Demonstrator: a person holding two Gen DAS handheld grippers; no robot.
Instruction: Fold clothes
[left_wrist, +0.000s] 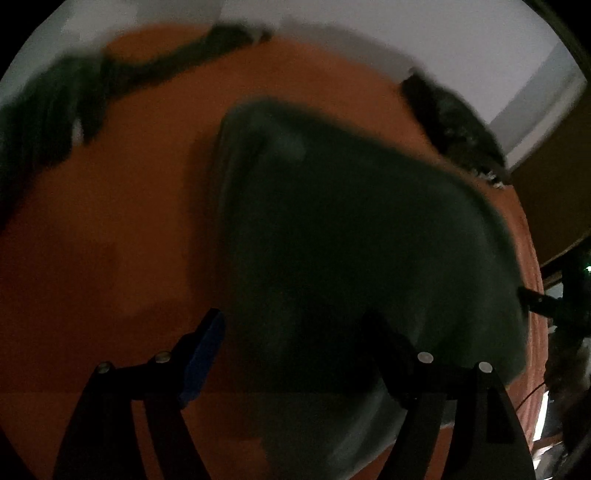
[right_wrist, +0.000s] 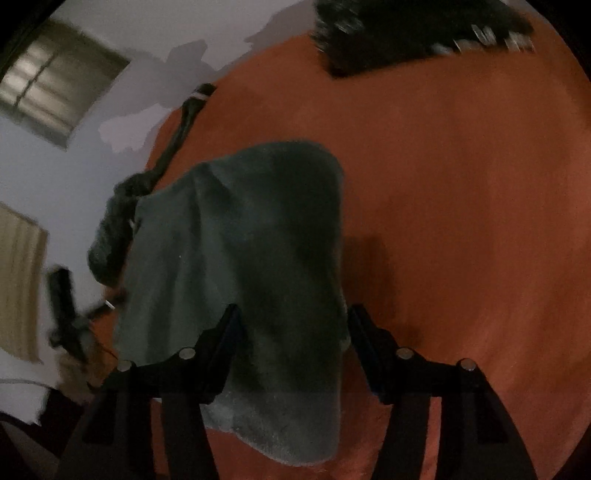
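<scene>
Surface: orange bed cover (right_wrist: 461, 203), dim room | Garment: your dark green-grey cloth (right_wrist: 251, 258) lies on it in a soft, rounded, blurred heap | Left tongs (left_wrist: 295, 339): spread wide, gripping nothing | Right tongs (right_wrist: 291, 328): parted over the cloth, released.

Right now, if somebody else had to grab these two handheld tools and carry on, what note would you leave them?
Left gripper: fingers apart, holding nothing, over the near edge of the dark green-grey garment.
Right gripper: fingers apart, garment beneath them, not pinched.
The garment lies in a compact, seemingly folded shape on the orange bedspread.
Other dark clothes lie unfolded at the far edge, and a long dark piece beside them.
Left to do: check this fold, then fold the rest.
</scene>
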